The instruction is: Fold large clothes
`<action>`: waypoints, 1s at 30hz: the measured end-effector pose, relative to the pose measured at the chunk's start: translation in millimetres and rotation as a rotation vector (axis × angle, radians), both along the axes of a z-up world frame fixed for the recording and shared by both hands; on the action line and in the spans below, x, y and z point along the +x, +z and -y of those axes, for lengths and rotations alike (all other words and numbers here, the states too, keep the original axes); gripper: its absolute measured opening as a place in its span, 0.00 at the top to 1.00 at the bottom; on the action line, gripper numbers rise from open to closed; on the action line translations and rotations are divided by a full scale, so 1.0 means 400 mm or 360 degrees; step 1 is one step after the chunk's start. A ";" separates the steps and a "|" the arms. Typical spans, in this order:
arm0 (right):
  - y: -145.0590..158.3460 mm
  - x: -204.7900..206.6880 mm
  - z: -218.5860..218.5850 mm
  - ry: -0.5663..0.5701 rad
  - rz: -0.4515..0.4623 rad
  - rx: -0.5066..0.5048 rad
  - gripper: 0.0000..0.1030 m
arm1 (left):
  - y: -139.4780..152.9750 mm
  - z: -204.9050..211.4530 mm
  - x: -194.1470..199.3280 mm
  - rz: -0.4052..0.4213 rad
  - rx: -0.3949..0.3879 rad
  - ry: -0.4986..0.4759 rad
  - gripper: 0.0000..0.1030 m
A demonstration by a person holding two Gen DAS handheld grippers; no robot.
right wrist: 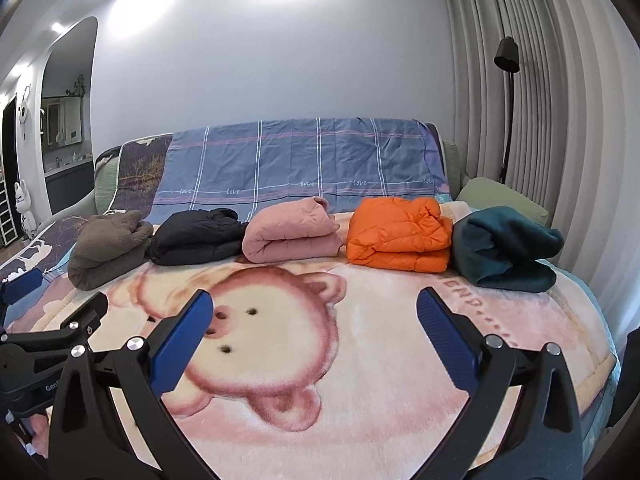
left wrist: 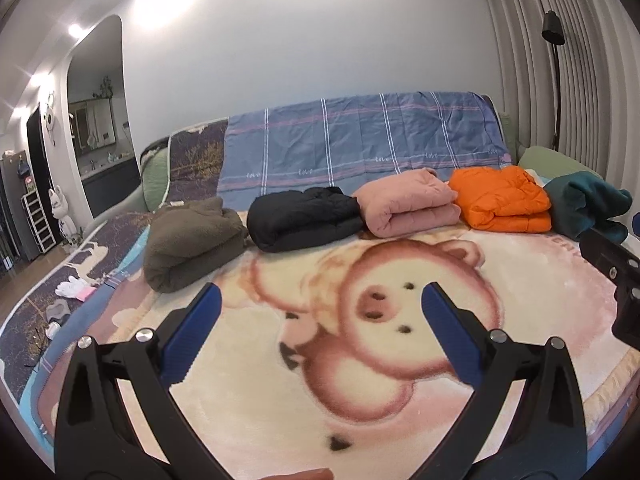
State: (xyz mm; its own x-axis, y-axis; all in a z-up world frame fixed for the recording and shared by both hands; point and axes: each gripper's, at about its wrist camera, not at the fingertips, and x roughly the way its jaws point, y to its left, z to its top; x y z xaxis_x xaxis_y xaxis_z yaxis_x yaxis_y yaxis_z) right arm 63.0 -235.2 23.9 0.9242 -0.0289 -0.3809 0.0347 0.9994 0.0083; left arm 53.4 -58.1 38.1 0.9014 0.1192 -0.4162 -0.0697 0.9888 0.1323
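Observation:
Several folded garments lie in a row at the back of the bed: a brown fleece, a black jacket, a pink quilted one, an orange puffer and a teal one. My left gripper is open and empty above the pig-print blanket. My right gripper is open and empty over the same blanket. The left gripper's body shows at the right wrist view's left edge.
A blue checked sheet drapes the headboard. A green pillow lies at the back right. A black floor lamp and curtains stand right. White socks and small items lie on the bed's left edge.

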 end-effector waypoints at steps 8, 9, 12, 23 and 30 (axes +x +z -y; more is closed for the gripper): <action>0.000 0.052 -0.001 0.0009 -0.0015 0.0041 0.01 | 0.003 0.006 0.038 0.0002 -0.0019 -0.0025 0.02; -0.001 0.058 -0.002 0.0011 -0.0022 0.0043 0.01 | 0.003 0.007 0.041 0.0002 -0.0021 -0.0030 0.02; -0.003 0.076 -0.009 0.0017 -0.0040 0.0035 0.01 | 0.003 0.004 0.049 0.0005 -0.0028 -0.0050 0.02; -0.009 0.117 -0.049 0.0023 -0.0072 -0.0036 0.01 | -0.013 -0.030 0.091 -0.0014 -0.0085 -0.0055 0.02; -0.020 0.148 -0.069 0.0022 -0.0108 -0.0074 0.01 | -0.030 -0.057 0.123 -0.0058 -0.0131 -0.0042 0.02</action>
State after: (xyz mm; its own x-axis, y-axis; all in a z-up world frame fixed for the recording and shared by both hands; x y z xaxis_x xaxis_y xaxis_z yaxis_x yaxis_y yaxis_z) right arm 122.2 -207.7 15.7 0.8969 -0.0354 -0.4409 0.0198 0.9990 -0.0398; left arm 102.7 -35.3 26.3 0.8878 0.0599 -0.4564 -0.0403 0.9978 0.0527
